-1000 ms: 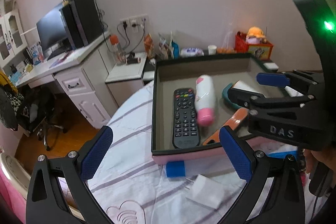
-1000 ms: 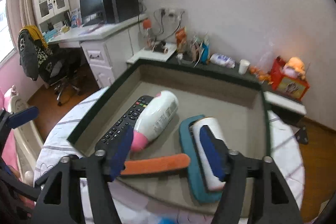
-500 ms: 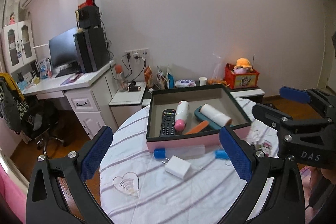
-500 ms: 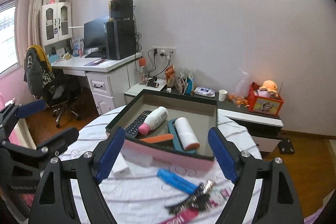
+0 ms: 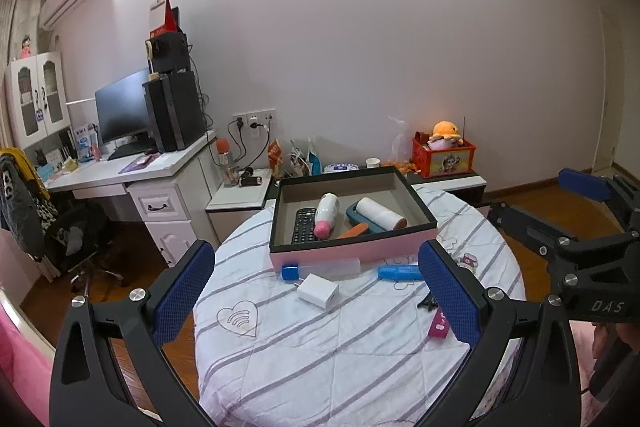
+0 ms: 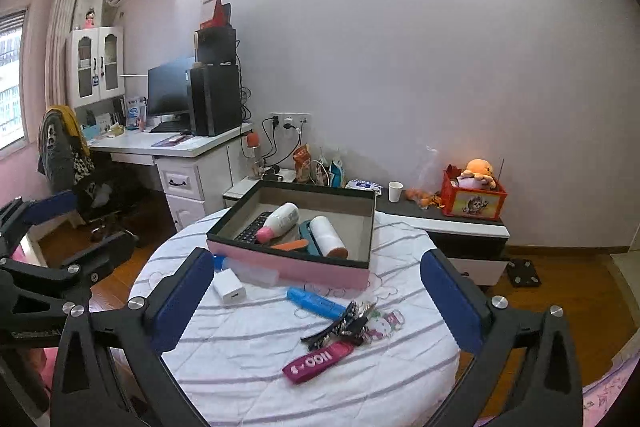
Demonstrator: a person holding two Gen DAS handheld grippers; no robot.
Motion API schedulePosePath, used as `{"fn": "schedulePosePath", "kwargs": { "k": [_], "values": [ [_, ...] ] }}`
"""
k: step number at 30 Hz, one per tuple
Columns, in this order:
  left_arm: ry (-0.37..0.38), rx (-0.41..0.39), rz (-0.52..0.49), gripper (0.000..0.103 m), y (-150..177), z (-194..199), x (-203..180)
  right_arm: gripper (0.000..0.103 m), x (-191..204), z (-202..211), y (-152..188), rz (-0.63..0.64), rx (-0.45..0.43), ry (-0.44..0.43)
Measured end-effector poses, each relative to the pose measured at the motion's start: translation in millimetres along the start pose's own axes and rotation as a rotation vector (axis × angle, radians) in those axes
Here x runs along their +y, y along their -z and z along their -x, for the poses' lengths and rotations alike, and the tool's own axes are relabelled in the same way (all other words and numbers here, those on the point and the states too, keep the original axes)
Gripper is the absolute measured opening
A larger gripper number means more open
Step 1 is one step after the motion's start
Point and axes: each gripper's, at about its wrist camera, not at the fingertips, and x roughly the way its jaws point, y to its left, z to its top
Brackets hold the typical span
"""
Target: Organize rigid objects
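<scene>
Both grippers have backed way off from the pink box (image 5: 352, 251) since a second ago, when the right gripper (image 6: 316, 303) was hovering right over its contents and the left gripper (image 5: 316, 291) was close in front. Now the whole round table (image 5: 320, 359) shows in both views, and both tools sit with fingers spread wide, holding nothing. Inside the box, straight ahead of both: a remote (image 5: 305, 230), a pink-capped bottle (image 5: 326, 215), an orange file (image 5: 352, 230) and a lint roller (image 5: 380, 214). Left out, between the tools and the box: a white charger (image 5: 318, 291), a clear tube with a blue cap (image 5: 320, 269), a blue pen-like thing (image 6: 316, 302), and closest to the right gripper, a key bunch with a pink strap (image 6: 340, 335). My read is that one drop-off is done and the next pick is coming, probably the keys or the charger.
</scene>
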Motion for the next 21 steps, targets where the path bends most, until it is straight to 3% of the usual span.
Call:
{"fn": "schedulePosePath", "kwargs": {
  "k": [10, 21],
  "values": [
    [0.003, -0.032, -0.011, 0.103, 2, 24, -5, 0.103, -1, 27, 6, -0.011, -0.028, 0.017],
    [0.008, -0.005, -0.014, 0.103, 7, 19, -7, 0.103, -5, 19, 16, -0.02, 0.011, 0.027]
  ]
}}
